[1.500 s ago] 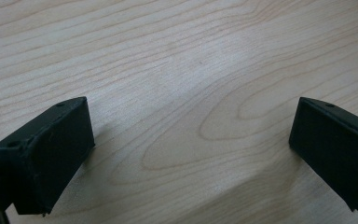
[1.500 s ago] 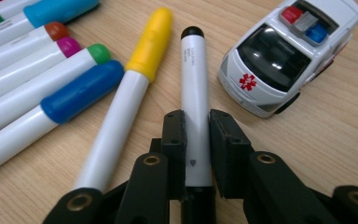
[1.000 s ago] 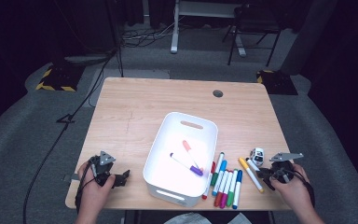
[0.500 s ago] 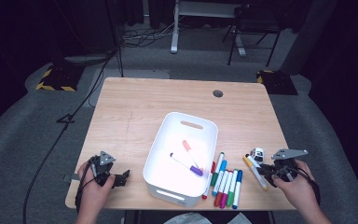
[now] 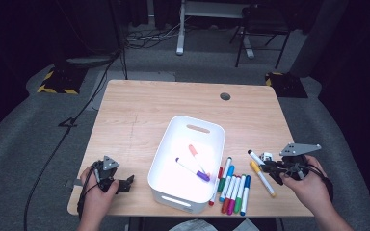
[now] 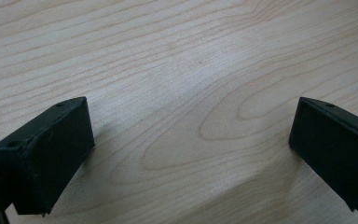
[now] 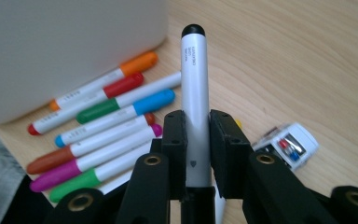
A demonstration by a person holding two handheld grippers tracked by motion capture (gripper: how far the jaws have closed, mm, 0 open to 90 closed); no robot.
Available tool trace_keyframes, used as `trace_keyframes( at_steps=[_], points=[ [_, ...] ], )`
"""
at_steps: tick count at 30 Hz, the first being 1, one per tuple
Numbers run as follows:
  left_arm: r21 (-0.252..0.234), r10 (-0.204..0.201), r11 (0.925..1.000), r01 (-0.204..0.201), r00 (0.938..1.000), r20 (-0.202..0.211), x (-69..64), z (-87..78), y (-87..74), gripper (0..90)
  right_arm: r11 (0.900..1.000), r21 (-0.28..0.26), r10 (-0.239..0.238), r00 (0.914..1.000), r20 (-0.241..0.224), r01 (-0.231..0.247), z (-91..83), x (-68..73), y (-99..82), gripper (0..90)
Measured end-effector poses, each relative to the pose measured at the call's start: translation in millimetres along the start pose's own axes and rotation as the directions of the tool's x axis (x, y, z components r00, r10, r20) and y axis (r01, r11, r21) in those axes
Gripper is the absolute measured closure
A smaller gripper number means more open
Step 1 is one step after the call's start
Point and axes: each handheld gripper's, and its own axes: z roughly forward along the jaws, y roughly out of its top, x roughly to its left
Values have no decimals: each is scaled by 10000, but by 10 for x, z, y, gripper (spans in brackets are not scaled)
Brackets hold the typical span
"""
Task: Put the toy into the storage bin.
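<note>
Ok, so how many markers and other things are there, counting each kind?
Markers in the white bin: 2
Markers on the table: about 9, packed tight
Black-capped marker in the right gripper: 1
White bin: 1
Small white toy car: 1
Total: about 14

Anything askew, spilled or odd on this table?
Nothing spilled or damaged. The one stray item is a small white box lying tilted beside the yellow marker. The right gripper is shut on a black-capped marker; two markers lie in the bin.
</note>
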Motion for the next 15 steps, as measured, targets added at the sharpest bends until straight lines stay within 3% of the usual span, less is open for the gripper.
trace_keyframes(
  at_steps=[7,15],
  points=[
    [2,-20,10000,20,10000,31,-2,1,-1,2,9989,-291,-386,9982,-461,372,-58,70,293,766],
    [21,-14,10000,14,10000,11,-3,1,-1,2,9931,-596,-1061,9902,-911,1009,-45,190,617,766]
  ],
)
